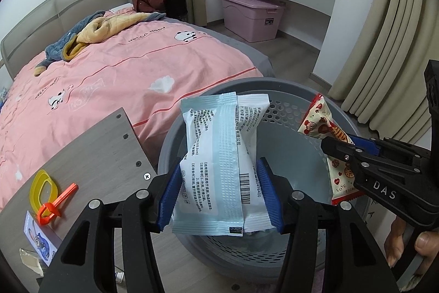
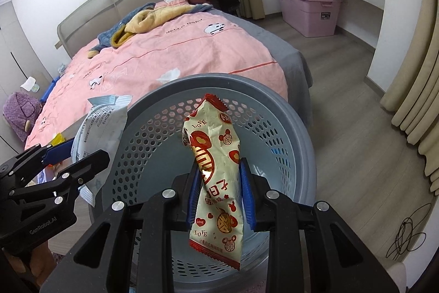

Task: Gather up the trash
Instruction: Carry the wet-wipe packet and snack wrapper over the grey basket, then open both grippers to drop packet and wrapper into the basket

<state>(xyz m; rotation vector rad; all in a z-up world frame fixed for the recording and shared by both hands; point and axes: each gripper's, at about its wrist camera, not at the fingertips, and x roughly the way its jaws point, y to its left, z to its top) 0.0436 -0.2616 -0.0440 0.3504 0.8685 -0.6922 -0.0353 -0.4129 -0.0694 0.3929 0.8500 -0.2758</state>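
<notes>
My left gripper (image 1: 221, 194) is shut on a pale blue and white wipes packet (image 1: 219, 161) and holds it upright over the grey perforated bin (image 1: 285, 111). My right gripper (image 2: 221, 197) is shut on a cream and red snack wrapper (image 2: 216, 172), also held over the bin (image 2: 153, 128). The wrapper (image 1: 321, 125) and right gripper (image 1: 340, 153) show at the right of the left wrist view. The packet (image 2: 101, 128) and left gripper (image 2: 71, 155) show at the left of the right wrist view. The bin's bottom looks bare.
A wooden table top (image 1: 90, 155) at left holds a yellow ring (image 1: 41, 188), an orange clip (image 1: 55, 202), a card and a torn scrap (image 1: 30, 260). A pink-covered bed (image 1: 123, 67) lies behind. A pink storage box (image 1: 252, 15), curtains (image 1: 384, 51) and a floor cable (image 2: 406, 232) are at right.
</notes>
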